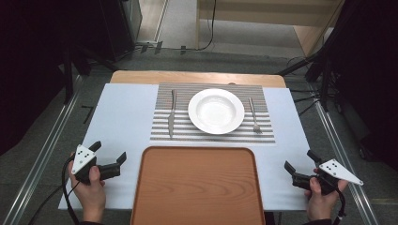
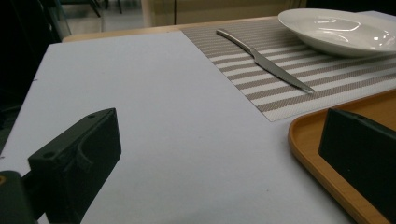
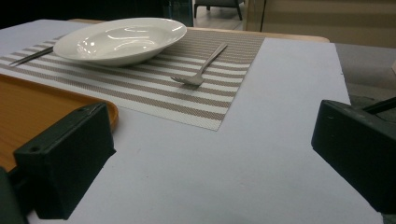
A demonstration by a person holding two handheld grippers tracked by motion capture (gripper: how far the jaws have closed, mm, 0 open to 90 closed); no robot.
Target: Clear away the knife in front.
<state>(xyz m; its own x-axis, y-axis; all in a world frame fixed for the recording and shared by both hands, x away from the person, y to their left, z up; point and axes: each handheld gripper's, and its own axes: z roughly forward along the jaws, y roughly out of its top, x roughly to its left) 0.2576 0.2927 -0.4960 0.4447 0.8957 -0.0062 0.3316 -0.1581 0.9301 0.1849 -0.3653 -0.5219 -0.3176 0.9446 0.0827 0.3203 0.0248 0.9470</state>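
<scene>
A white plate (image 1: 216, 110) (image 2: 348, 29) (image 3: 119, 38) sits in the middle of a striped placemat (image 1: 212, 132). To its left lies a knife (image 1: 172, 112) (image 2: 265, 60), to its right a fork (image 1: 254, 115) (image 3: 201, 70). An empty wooden tray (image 1: 197, 185) (image 2: 327, 168) (image 3: 28, 112) lies at the near edge. My left gripper (image 1: 109, 153) (image 2: 219, 154) rests open on the white table cover, left of the tray. On the tray's other side my right gripper (image 1: 300, 161) (image 3: 210, 163) is open too. Nothing is between either pair of jaws.
A white cover (image 1: 122, 122) spreads over the wooden table (image 1: 197, 77). Metal rails (image 1: 51, 140) run along the floor on both sides. Dark stands and cables (image 1: 324, 70) crowd the far right, and dark equipment stands at the far left.
</scene>
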